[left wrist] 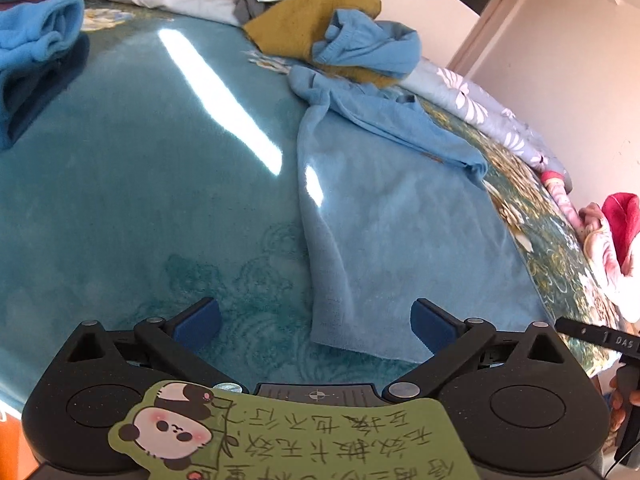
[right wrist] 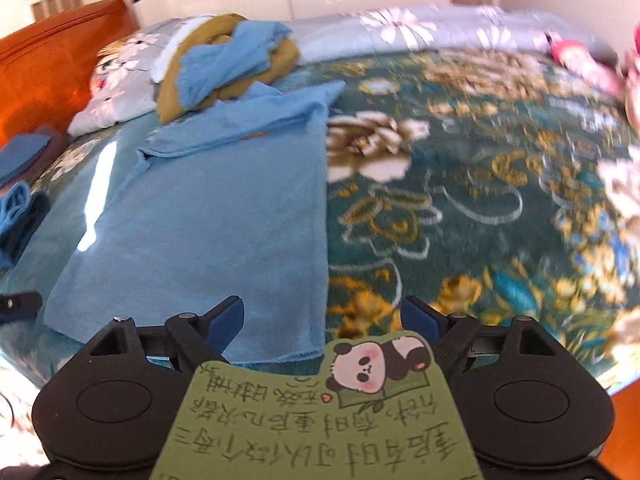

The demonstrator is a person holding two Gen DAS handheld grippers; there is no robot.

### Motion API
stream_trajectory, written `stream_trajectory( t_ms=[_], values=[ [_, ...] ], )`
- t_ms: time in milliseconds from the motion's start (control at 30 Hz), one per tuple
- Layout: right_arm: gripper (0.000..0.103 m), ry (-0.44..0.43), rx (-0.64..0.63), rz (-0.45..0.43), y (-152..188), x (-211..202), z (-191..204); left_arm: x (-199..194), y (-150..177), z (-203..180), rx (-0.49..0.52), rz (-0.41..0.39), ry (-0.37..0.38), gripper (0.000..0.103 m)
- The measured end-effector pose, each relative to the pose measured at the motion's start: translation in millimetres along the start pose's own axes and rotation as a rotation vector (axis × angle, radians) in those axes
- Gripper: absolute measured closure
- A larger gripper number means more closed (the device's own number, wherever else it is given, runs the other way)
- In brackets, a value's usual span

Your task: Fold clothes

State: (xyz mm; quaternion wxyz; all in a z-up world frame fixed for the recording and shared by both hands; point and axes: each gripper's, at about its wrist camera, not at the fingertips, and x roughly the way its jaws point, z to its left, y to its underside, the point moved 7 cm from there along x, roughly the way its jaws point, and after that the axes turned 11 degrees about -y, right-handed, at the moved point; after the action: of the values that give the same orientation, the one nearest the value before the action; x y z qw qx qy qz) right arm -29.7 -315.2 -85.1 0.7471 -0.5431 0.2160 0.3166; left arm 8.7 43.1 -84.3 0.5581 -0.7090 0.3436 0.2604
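A light blue garment point(left wrist: 384, 216) lies spread flat on the teal floral blanket point(left wrist: 120, 208); its top end runs into a heap of clothes. My left gripper point(left wrist: 316, 318) is open just above the garment's near hem, whose left corner lies between the fingers, untouched. In the right wrist view the same garment point(right wrist: 216, 208) lies left of centre. My right gripper point(right wrist: 322, 316) is open over its near right corner, and its pads do not press the cloth.
A mustard and blue heap of clothes point(left wrist: 332, 28) point(right wrist: 224, 64) sits at the garment's far end. A folded blue item point(left wrist: 36, 44) lies left. A grey floral quilt point(right wrist: 400, 28) lines the far side, with an orange headboard point(right wrist: 52, 60) and pink cloth point(left wrist: 620, 220).
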Motion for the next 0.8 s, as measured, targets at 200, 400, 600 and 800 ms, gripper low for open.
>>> stream_trajectory(
  t_ms=[200, 400, 600, 800],
  values=[
    [0.017, -0.02, 0.057, 0.002, 10.0, 15.8, 1.1, 0.0, 1.8, -6.7, 0.032, -0.02, 0.009, 0.007],
    [0.048, -0.047, 0.062, 0.005, 9.6, 15.5, 1.9, 0.4, 2.2, -18.7, 0.035, 0.015, 0.1, 0.03],
    [0.078, -0.094, 0.142, 0.012, 10.4, 10.8, -8.7, 6.9, 4.2, -19.5, -0.022, 0.045, 0.143, 0.041],
    [0.084, -0.142, 0.203, 0.015, 12.1, 13.4, -10.4, 8.3, 2.1, -14.0, -0.069, 0.071, 0.144, 0.057]
  ],
)
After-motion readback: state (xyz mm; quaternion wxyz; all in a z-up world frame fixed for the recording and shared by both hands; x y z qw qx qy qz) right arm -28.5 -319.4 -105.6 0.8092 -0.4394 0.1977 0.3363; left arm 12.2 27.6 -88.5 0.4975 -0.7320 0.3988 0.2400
